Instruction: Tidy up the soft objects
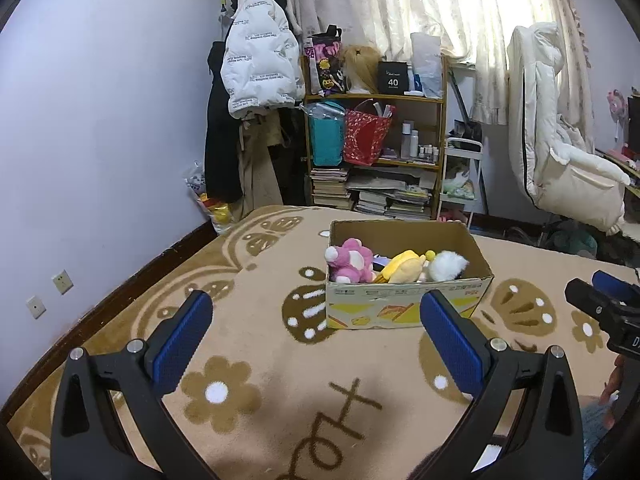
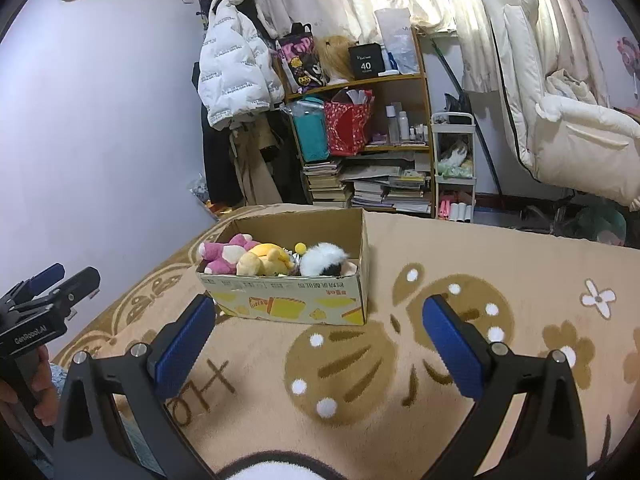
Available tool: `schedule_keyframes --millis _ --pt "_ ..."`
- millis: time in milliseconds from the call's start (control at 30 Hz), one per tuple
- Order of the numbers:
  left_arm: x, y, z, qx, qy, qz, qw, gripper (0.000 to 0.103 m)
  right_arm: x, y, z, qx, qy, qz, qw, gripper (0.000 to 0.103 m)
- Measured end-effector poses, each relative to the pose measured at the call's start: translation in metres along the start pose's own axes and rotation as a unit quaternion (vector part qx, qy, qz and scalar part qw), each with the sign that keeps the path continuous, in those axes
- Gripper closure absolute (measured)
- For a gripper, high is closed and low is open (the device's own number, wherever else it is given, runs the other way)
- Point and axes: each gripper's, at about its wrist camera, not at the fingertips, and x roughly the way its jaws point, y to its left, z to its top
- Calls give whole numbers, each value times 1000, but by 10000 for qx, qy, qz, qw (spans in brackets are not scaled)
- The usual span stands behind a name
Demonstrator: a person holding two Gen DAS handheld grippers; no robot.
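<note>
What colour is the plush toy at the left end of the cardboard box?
Pink with white patches: the plush toy shows best in the left wrist view.

left wrist: left of right | both face box [image 1: 408, 304] | near

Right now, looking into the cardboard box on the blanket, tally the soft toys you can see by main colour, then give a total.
Pink: 1, the pink plush
Yellow: 1, the yellow plush
White and black: 1, the white and black plush
Total: 3 clearly visible in the cardboard box; anything lying beneath them cannot be counted.
</note>
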Motion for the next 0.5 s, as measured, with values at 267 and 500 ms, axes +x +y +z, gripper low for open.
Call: schedule_keyframes --millis 267,500 --pt "6 5 -1 -47 59 27 10000 1 8 -6 -4 156 177 38 9997 0" --pt "11 1 -2 79 135 -12 9999 1 8 -7 -6 128 185 -13 9997 0"
